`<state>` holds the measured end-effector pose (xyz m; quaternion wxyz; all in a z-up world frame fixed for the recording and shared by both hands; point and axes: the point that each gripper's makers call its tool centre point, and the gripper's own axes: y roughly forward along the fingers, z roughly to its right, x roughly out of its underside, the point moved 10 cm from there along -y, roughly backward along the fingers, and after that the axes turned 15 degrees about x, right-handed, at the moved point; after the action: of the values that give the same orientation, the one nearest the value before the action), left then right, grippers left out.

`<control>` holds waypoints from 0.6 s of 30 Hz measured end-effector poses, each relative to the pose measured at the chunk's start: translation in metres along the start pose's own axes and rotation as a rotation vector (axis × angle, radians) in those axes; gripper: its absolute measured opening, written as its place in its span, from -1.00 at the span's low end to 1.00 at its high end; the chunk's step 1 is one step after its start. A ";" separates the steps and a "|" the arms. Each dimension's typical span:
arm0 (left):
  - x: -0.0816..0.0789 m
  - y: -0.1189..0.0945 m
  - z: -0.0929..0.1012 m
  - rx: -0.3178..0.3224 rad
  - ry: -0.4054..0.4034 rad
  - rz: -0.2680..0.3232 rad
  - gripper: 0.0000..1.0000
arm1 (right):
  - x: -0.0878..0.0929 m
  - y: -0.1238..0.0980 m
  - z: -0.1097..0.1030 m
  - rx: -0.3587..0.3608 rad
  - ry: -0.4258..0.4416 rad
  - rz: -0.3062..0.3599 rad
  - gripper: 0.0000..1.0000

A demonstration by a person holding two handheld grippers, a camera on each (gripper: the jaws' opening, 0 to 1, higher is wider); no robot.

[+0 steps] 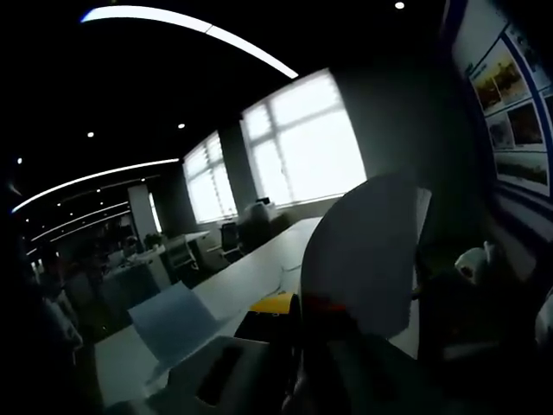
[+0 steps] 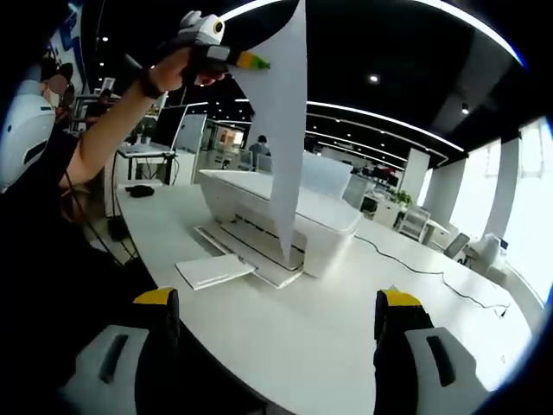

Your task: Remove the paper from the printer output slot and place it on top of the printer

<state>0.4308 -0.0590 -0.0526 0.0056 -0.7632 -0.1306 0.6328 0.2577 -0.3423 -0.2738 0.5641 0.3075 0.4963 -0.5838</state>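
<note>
Overhead, white paper (image 2: 285, 130) hangs edge-down, flat.

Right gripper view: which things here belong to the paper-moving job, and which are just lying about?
Job:
- white sheet of paper, hanging from the left gripper, lifted above the printer
- white inkjet printer and its output tray
- right gripper, jaws apart, holding nothing

Lying about:
- black cable across the white table
- small dark object
</note>
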 end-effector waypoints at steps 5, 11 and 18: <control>-0.003 0.003 -0.004 -0.002 -0.004 0.006 -0.89 | -0.001 0.000 0.000 0.001 -0.001 0.001 0.77; -0.003 0.006 -0.009 -0.009 -0.008 0.001 -0.89 | 0.000 0.000 0.001 0.003 0.001 -0.001 0.77; 0.001 0.007 -0.015 -0.022 -0.020 -0.002 -0.89 | 0.000 0.001 0.001 -0.001 0.000 -0.002 0.77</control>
<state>0.4472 -0.0635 -0.0515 -0.0035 -0.7568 -0.1386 0.6388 0.2585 -0.3428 -0.2741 0.5638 0.3068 0.4970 -0.5840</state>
